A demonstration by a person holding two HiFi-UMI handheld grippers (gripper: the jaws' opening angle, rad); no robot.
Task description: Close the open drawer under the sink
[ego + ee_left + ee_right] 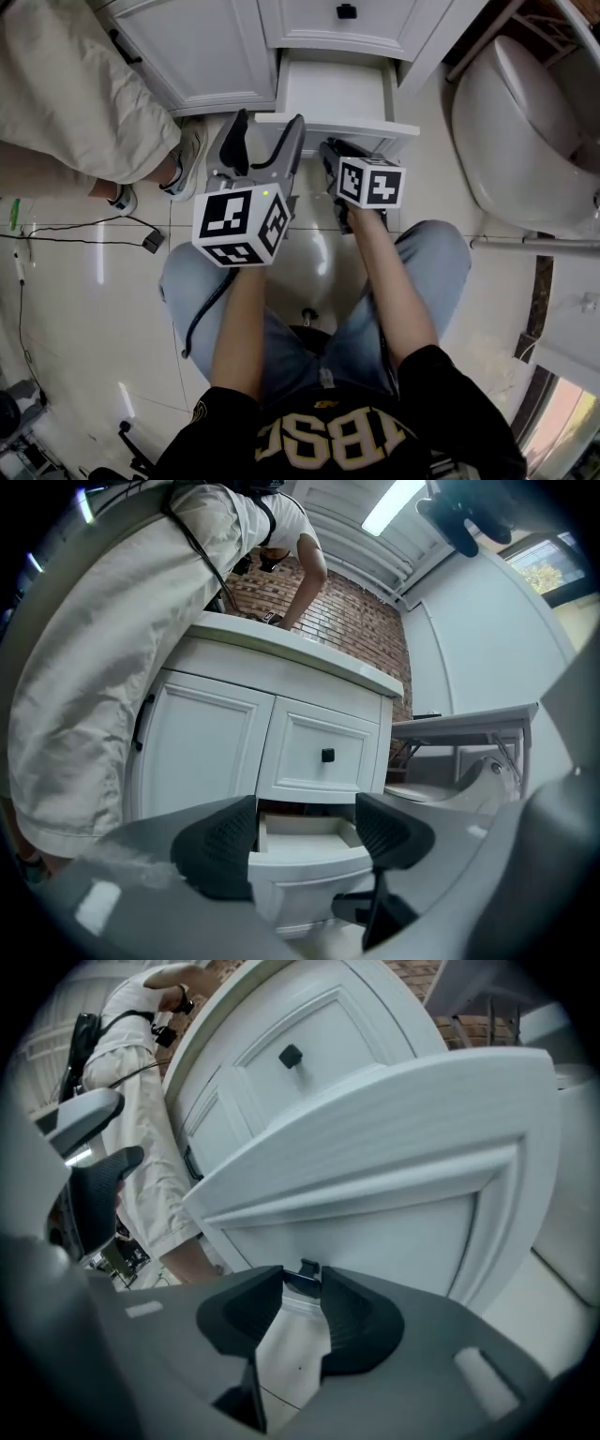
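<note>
The white drawer [333,92] under the sink counter stands pulled out, its front panel [375,126] facing me. My right gripper [336,152] is low at that front panel. In the right gripper view its jaws [302,1283] are nearly together, pinching the small dark knob [306,1269] of the drawer front [394,1213]. My left gripper [267,141] hangs open just left of the drawer's corner with nothing held. The left gripper view shows the open drawer [309,864] a little beyond its spread jaws [305,841].
A person in pale clothes [75,84] stands at the vanity on the left, one shoe [187,155] near my left gripper. A toilet [525,131] is close on the right. Above the open drawer is a shut one with a black knob [346,11]. A cable and small box [150,242] lie on the floor.
</note>
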